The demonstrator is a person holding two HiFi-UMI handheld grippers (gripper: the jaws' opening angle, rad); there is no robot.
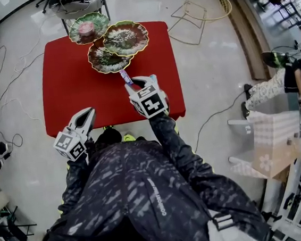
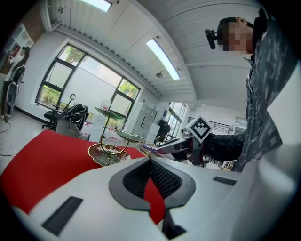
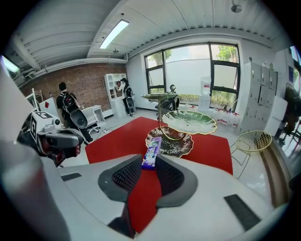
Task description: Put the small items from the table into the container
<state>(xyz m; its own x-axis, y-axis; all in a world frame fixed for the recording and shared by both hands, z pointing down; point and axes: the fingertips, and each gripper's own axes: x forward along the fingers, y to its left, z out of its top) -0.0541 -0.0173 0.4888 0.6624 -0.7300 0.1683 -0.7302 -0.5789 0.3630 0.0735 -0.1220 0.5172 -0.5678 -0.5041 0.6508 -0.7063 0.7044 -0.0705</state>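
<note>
Right claw [image 3: 149, 165] tight on purple packet [image 3: 151, 151], left claw [image 2: 150, 162] pressed together, red table [image 1: 67, 88], pale floor [image 1: 211, 84]

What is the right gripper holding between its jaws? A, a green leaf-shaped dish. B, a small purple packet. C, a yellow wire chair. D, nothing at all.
B: in the right gripper view, the right gripper has its pads closed on the purple packet, which sticks out past the jaw tips above the red table.
</note>
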